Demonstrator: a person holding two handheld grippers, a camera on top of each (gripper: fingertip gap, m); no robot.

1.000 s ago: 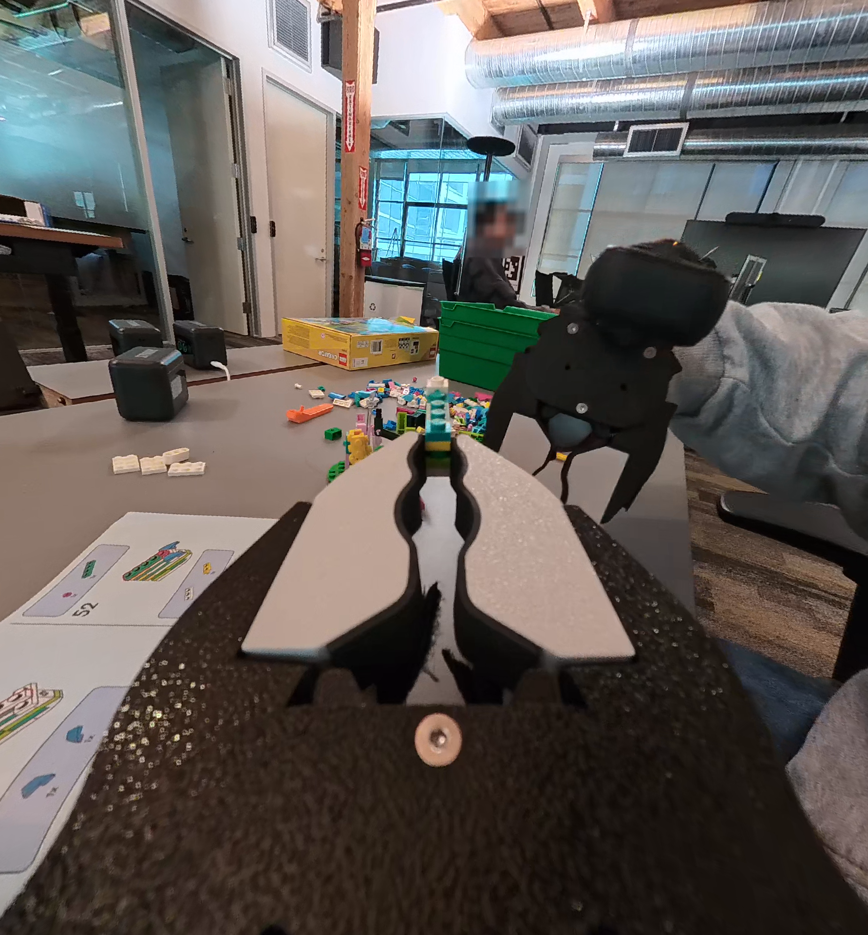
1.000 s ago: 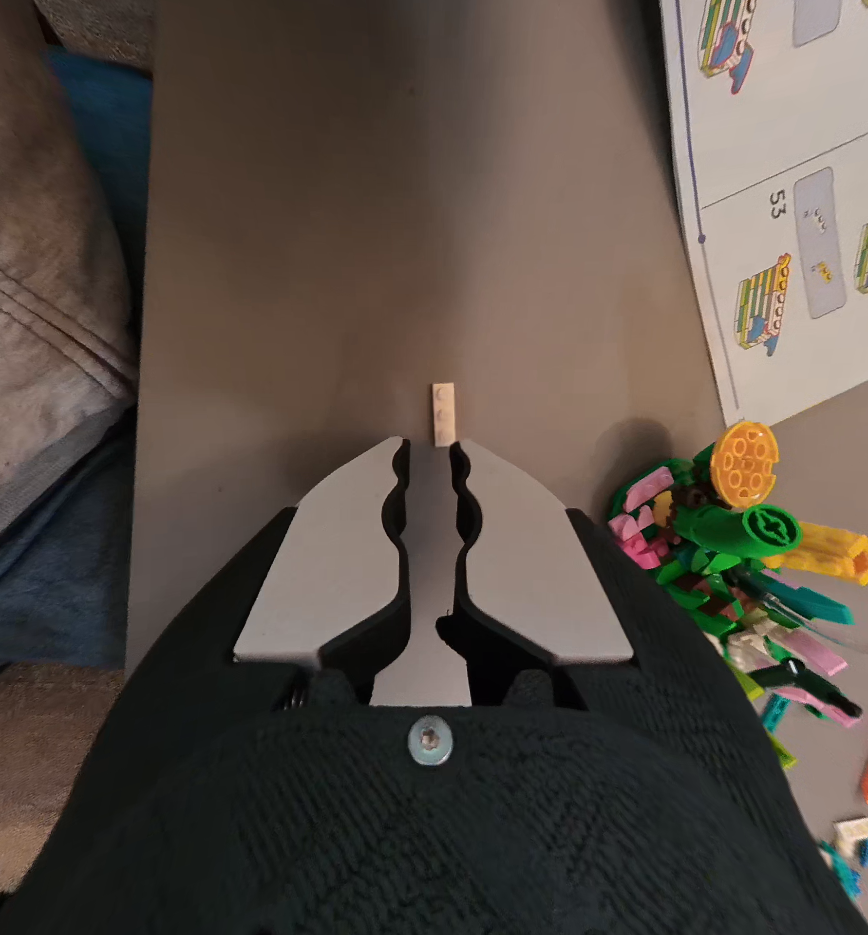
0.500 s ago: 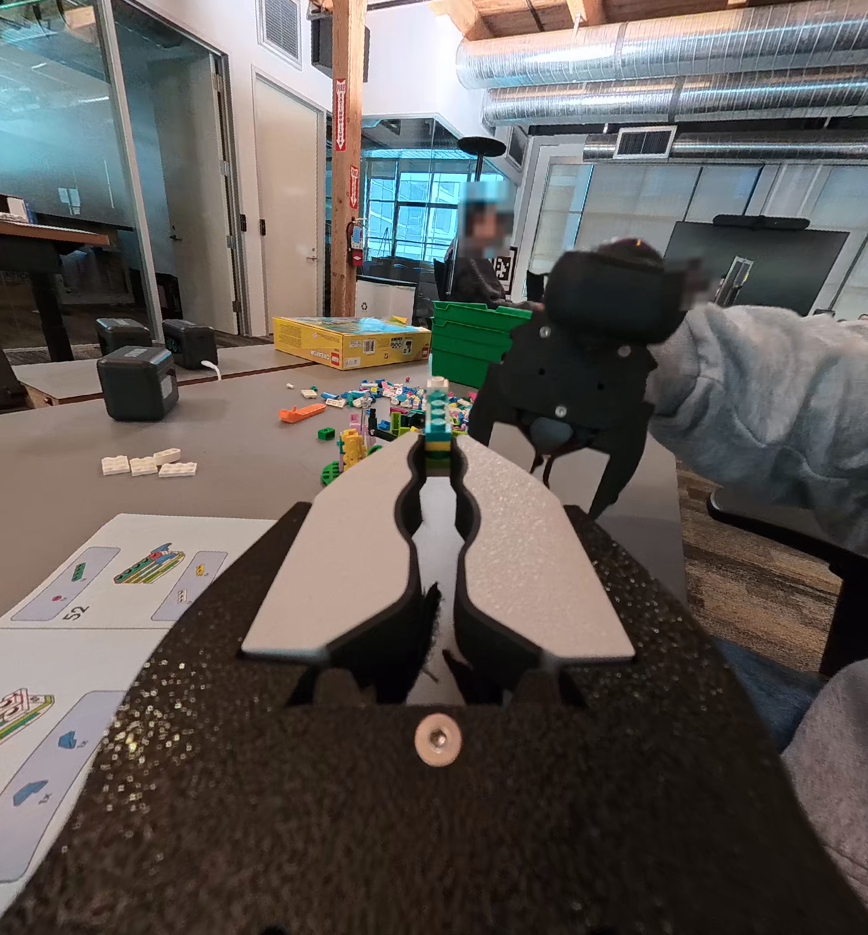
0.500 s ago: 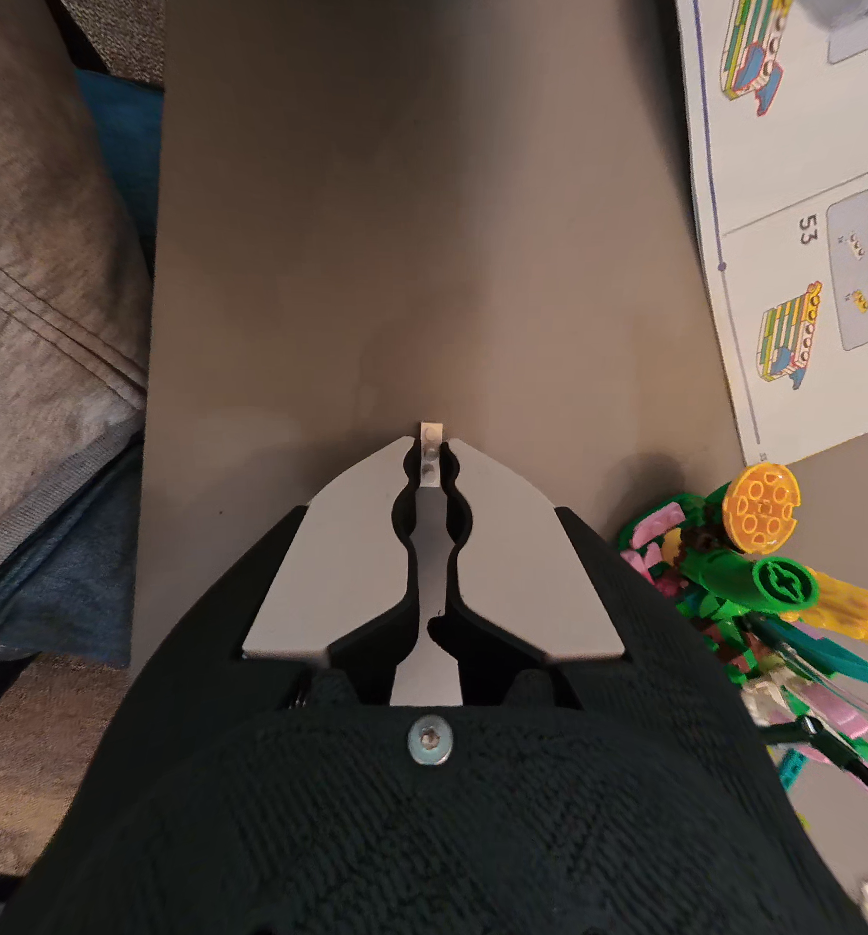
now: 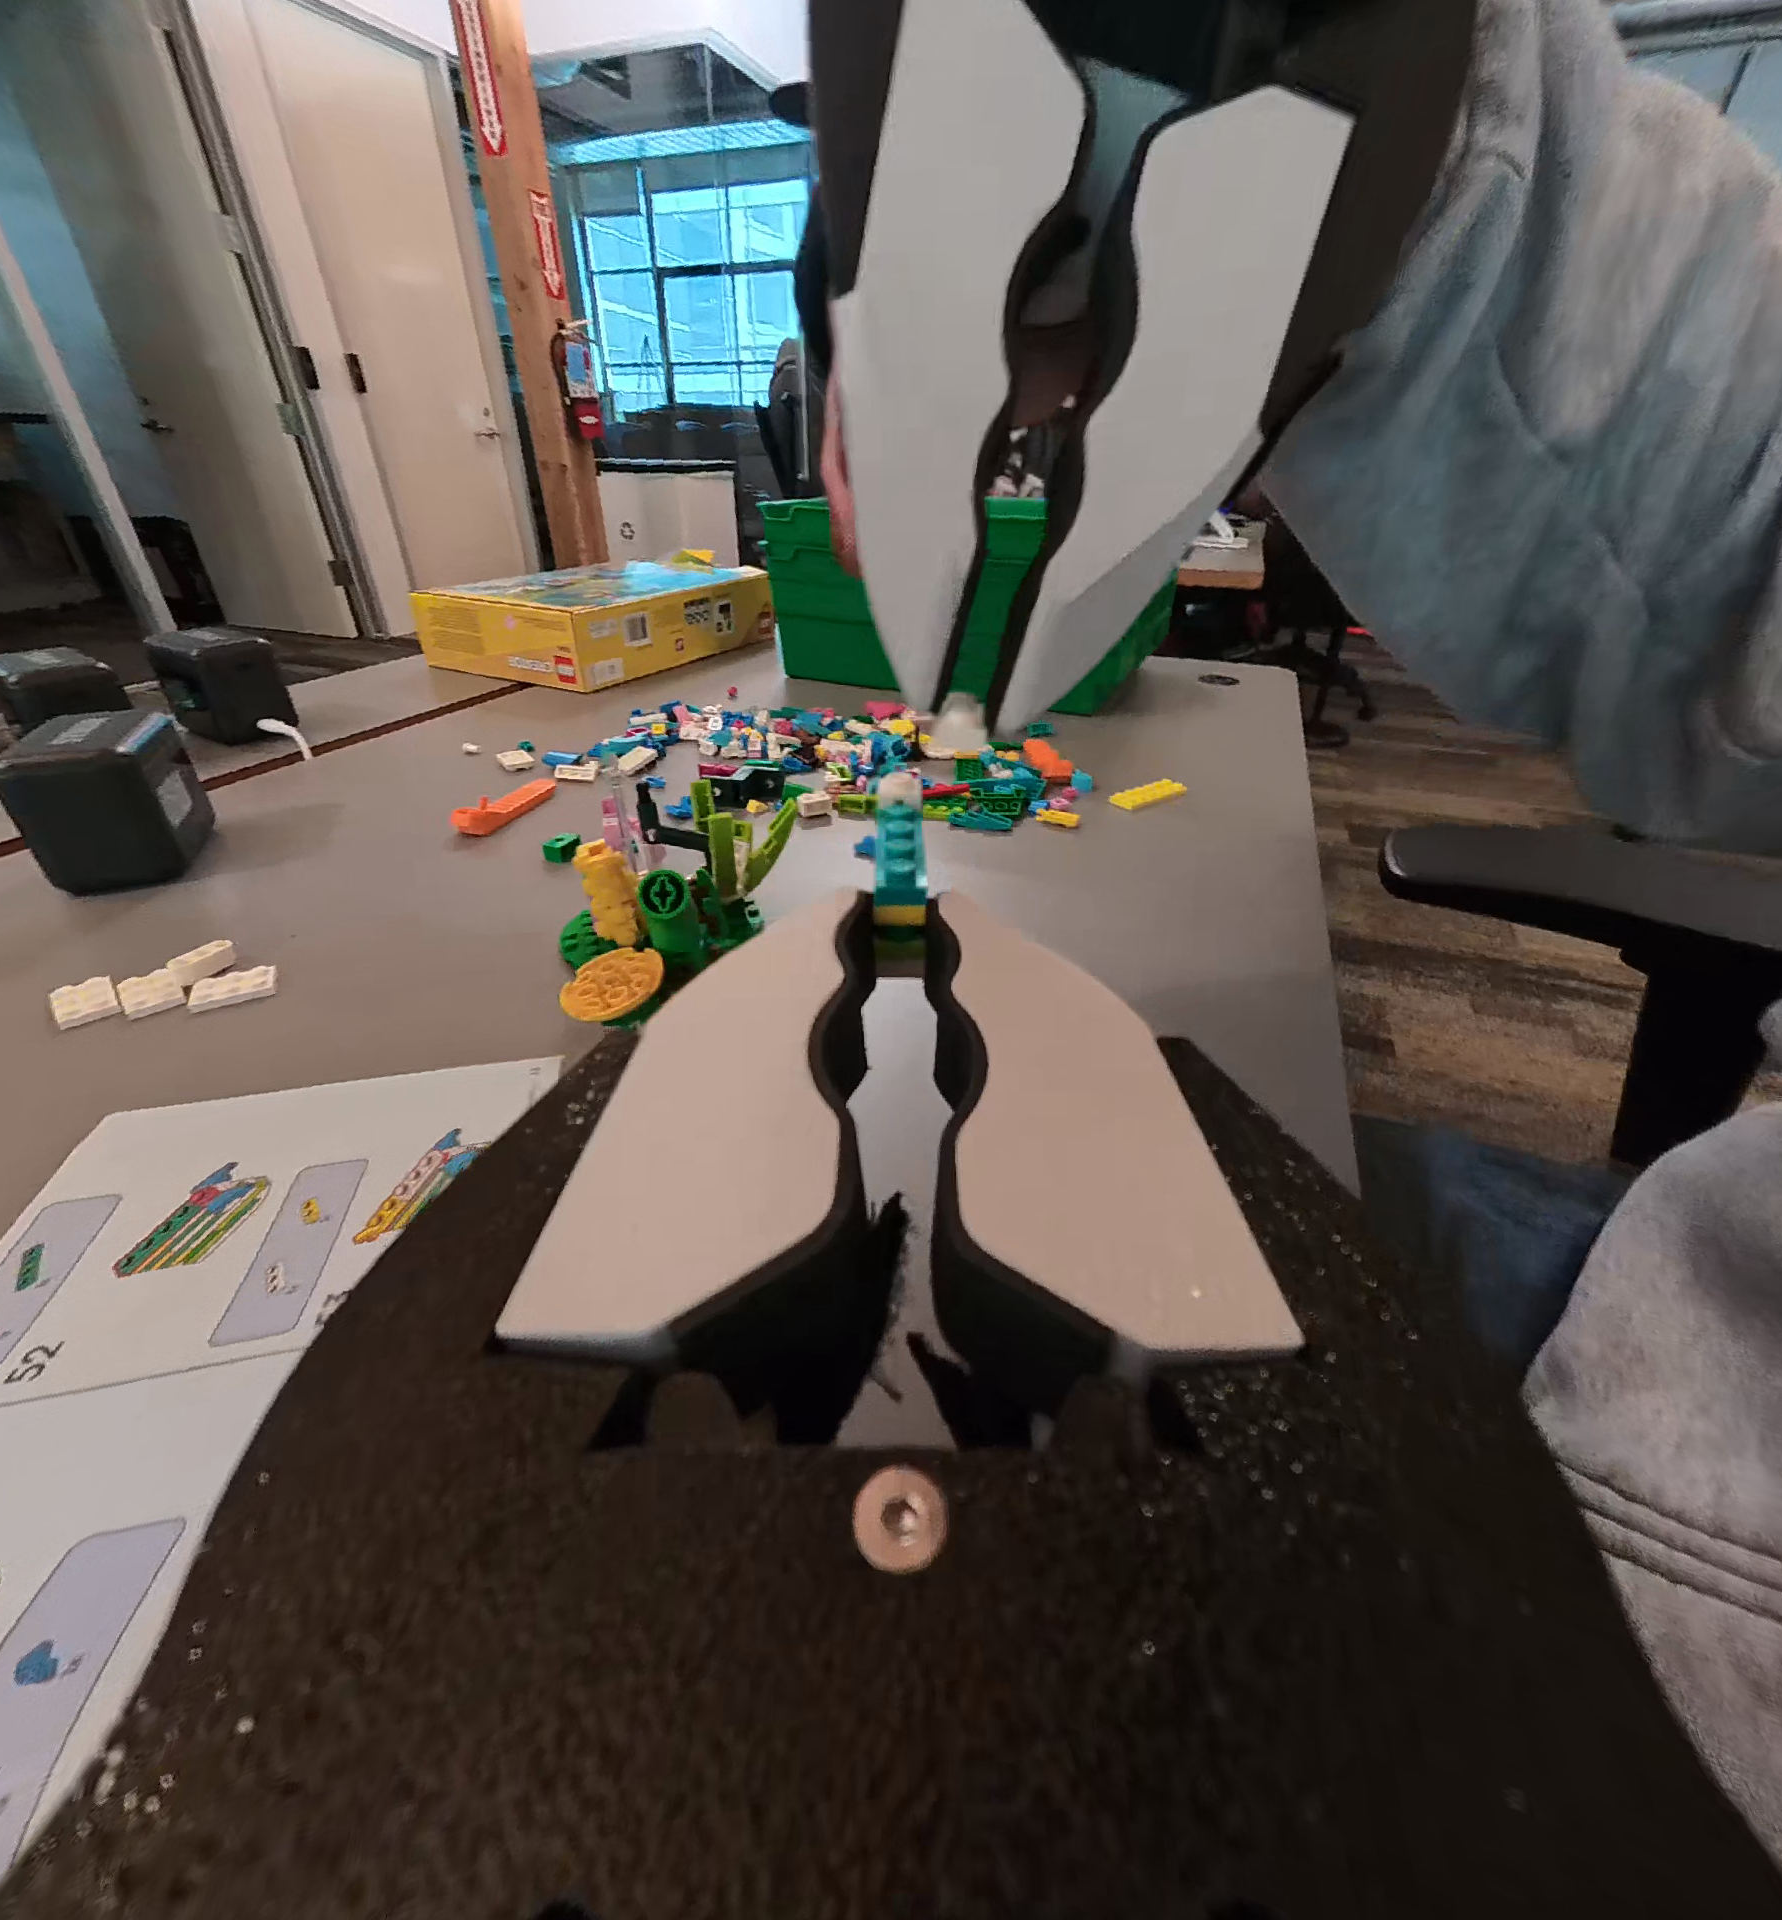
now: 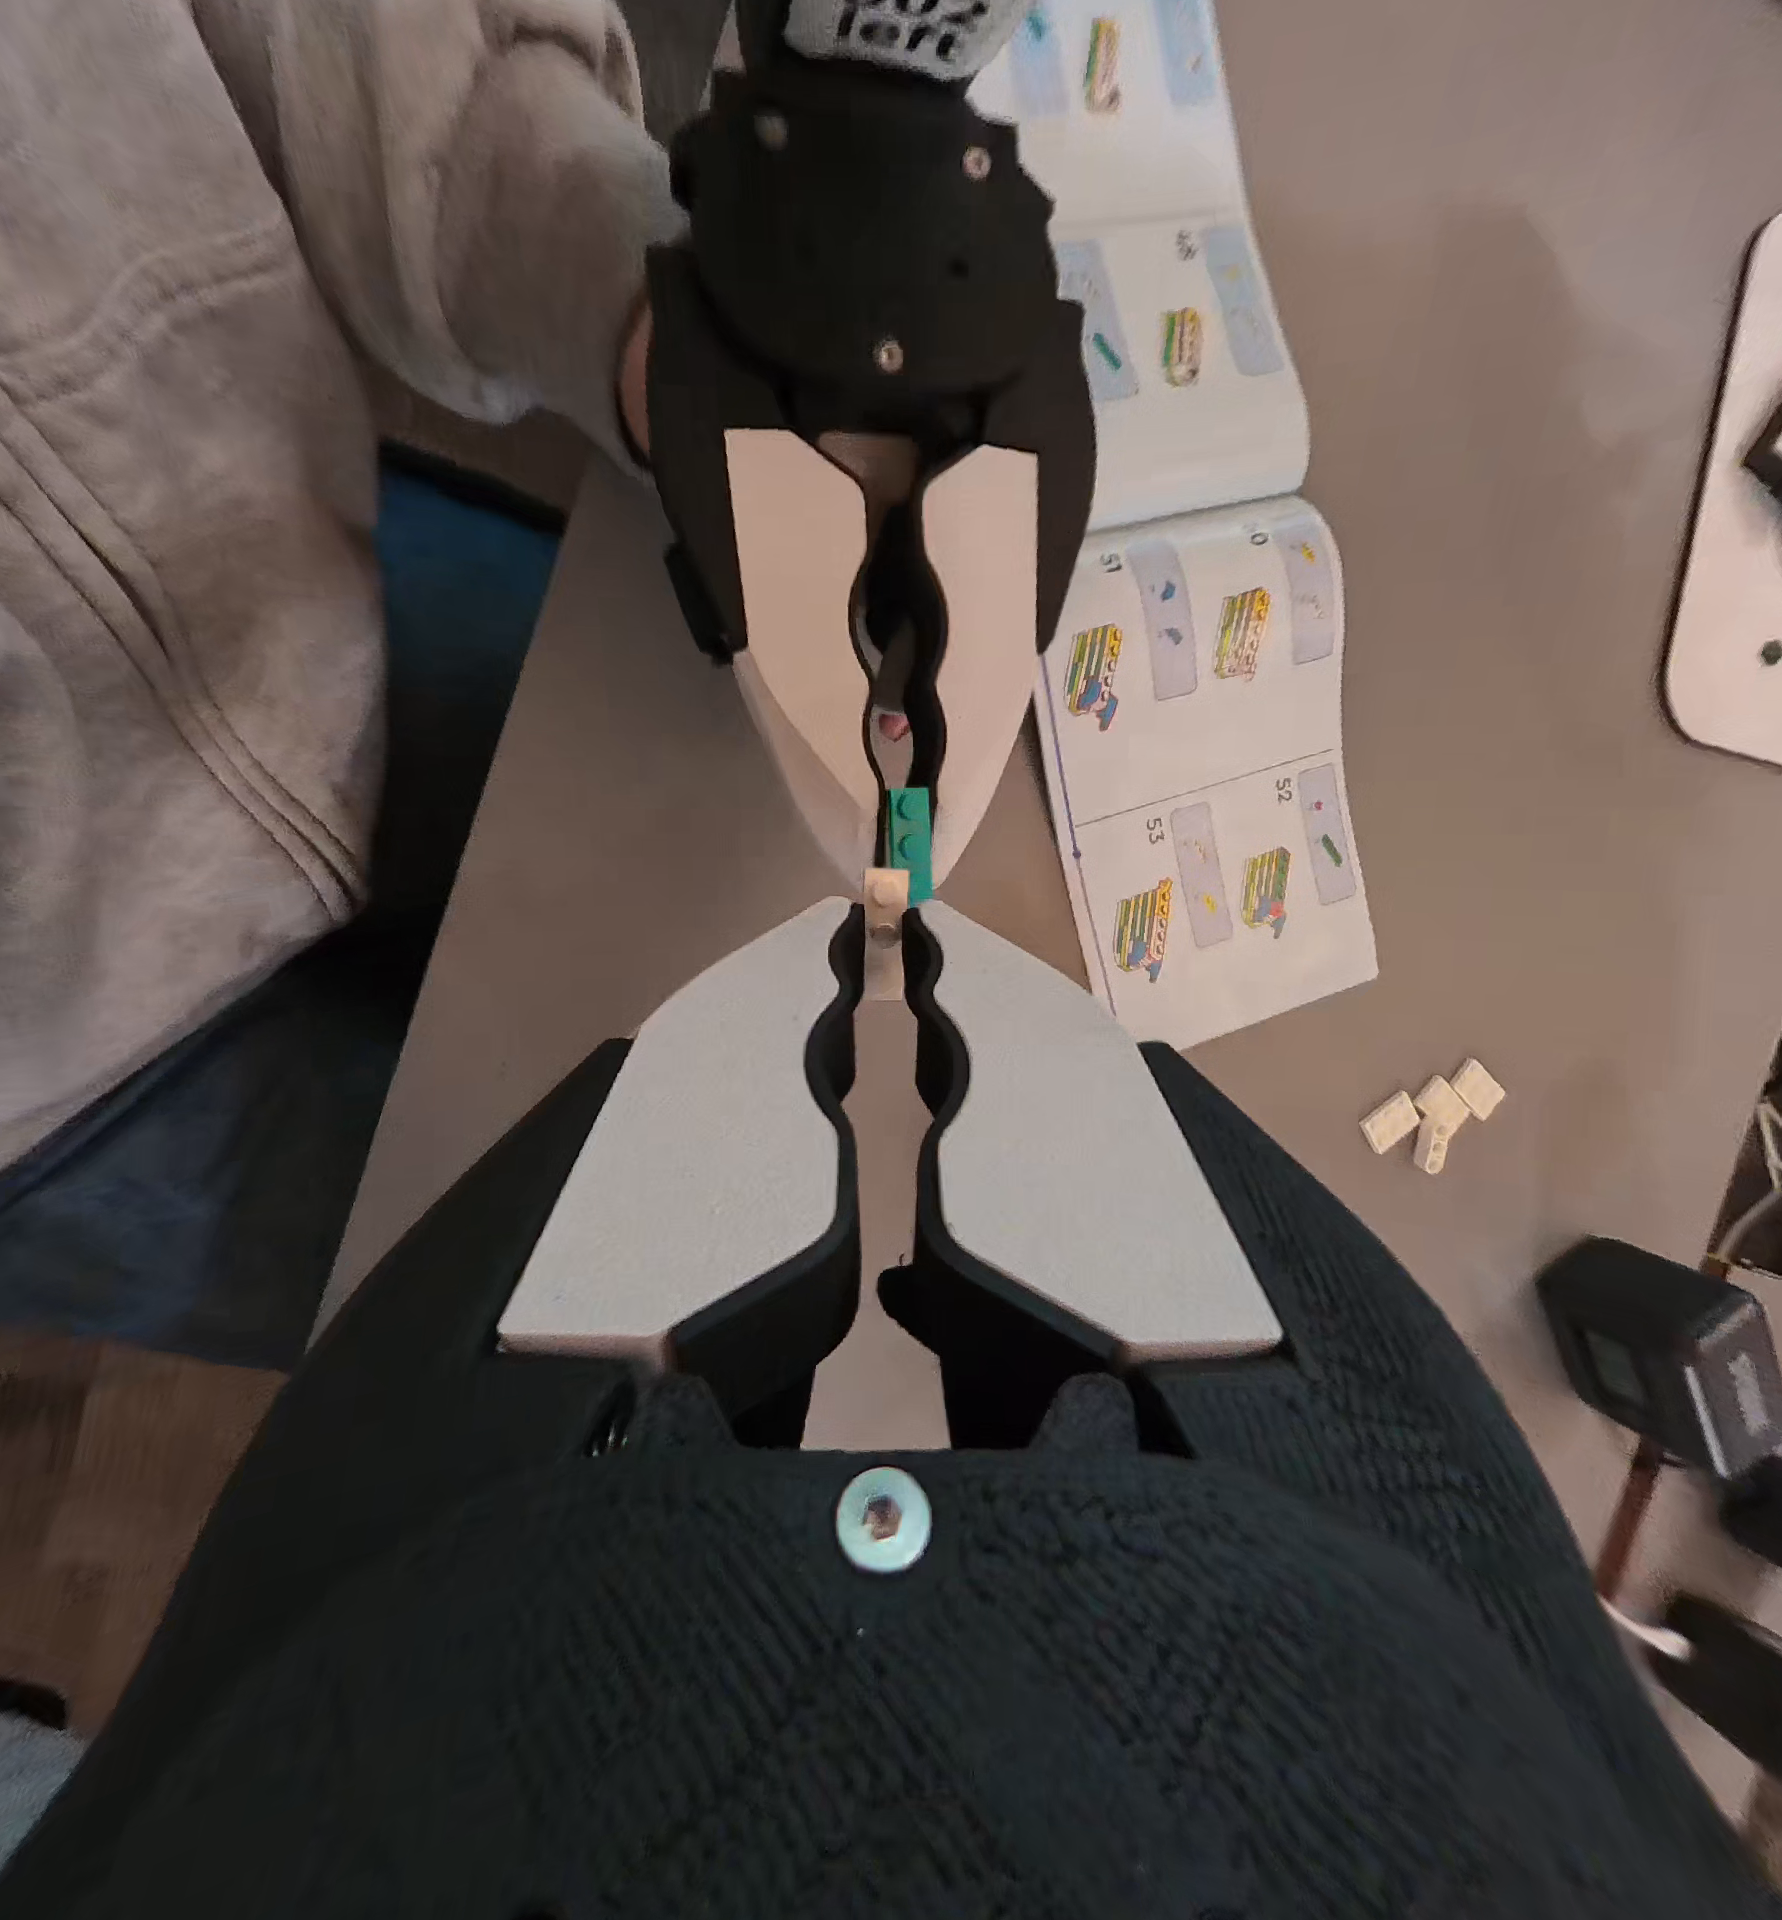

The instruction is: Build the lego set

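Observation:
My left gripper [image 5: 897, 914] is shut on a small stacked brick build [image 5: 899, 857] with a teal top over yellow and green layers, and holds it above the grey table [image 5: 347, 914]. My right gripper [image 5: 960, 707] comes down from above, shut on a small white plate [image 5: 960, 719], just beyond the build's far end. In the right wrist view my right gripper [image 6: 883, 920] pinches the white plate [image 6: 885, 896]. The plate's tip meets the teal build [image 6: 910, 836] in the left gripper [image 6: 902, 868] opposite.
An open instruction booklet [image 5: 191, 1247] lies at the left and also shows in the right wrist view [image 6: 1230, 831]. A green plant build [image 5: 658, 904], a pile of loose bricks [image 5: 814, 748], several white plates [image 5: 160, 987], a yellow box [image 5: 586, 623], a green bin [image 5: 835, 613] and dark cubes [image 5: 97, 800] stand around. A chair armrest [image 5: 1593, 894] is at the right.
My right gripper shut on the white plate on the table, lifted it and swung it over to the teal build. My left gripper kept hold of the build.

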